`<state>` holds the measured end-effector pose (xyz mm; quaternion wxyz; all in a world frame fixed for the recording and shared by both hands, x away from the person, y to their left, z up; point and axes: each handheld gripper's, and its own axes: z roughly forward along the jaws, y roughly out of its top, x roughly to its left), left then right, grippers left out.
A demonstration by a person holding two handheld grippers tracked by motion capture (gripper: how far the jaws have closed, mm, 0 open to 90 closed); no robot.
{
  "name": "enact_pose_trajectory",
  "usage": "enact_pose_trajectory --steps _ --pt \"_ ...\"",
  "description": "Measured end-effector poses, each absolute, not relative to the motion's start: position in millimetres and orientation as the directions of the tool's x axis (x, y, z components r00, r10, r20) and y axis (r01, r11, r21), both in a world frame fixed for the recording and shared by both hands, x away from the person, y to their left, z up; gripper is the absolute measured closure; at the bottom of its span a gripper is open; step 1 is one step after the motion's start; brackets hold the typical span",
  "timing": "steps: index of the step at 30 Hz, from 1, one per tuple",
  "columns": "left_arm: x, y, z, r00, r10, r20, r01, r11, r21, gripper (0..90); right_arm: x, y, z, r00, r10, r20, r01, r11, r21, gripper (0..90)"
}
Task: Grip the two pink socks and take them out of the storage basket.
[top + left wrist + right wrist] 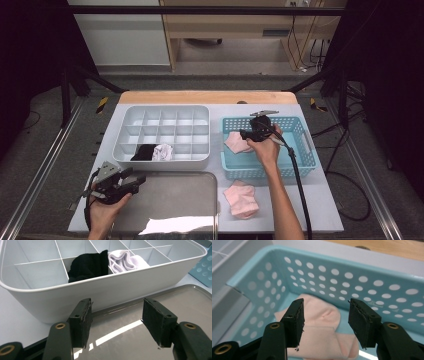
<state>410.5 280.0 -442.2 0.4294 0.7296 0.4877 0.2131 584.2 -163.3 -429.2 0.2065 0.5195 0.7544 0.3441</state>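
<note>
A light-blue perforated basket (300,127) (352,277) stands at the right of the table with a pink sock (234,141) (319,325) lying in it. My right gripper (242,134) (325,322) hovers over that sock, open and empty. Another pink sock (241,198) lies on the table in front of the basket. A white divided organizer (165,132) (105,293) holds a black sock (144,152) (87,265) and a white sock (163,151) (125,260) in neighbouring front cells. My left gripper (136,178) (116,323) is open over the metal tray (172,200) (192,300).
The metal tray lies at the front left, just before the organizer. A wooden strip (205,97) runs along the table's far edge. A black cable (297,185) trails from the right gripper along the person's forearm.
</note>
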Motion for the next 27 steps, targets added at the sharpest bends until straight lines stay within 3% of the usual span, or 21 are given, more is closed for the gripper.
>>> enact_pose_trajectory --steps 18,27 --pt "411 280 -442 0.436 0.894 -0.106 0.529 -0.159 0.834 39.5 591 -164 -450 -0.371 0.926 0.074 0.711 0.232 0.663 51.5" --pt "411 279 -443 0.438 0.893 -0.102 0.531 -0.165 0.831 39.6 591 -165 -455 -0.383 0.917 0.107 0.754 0.244 0.610 64.5"
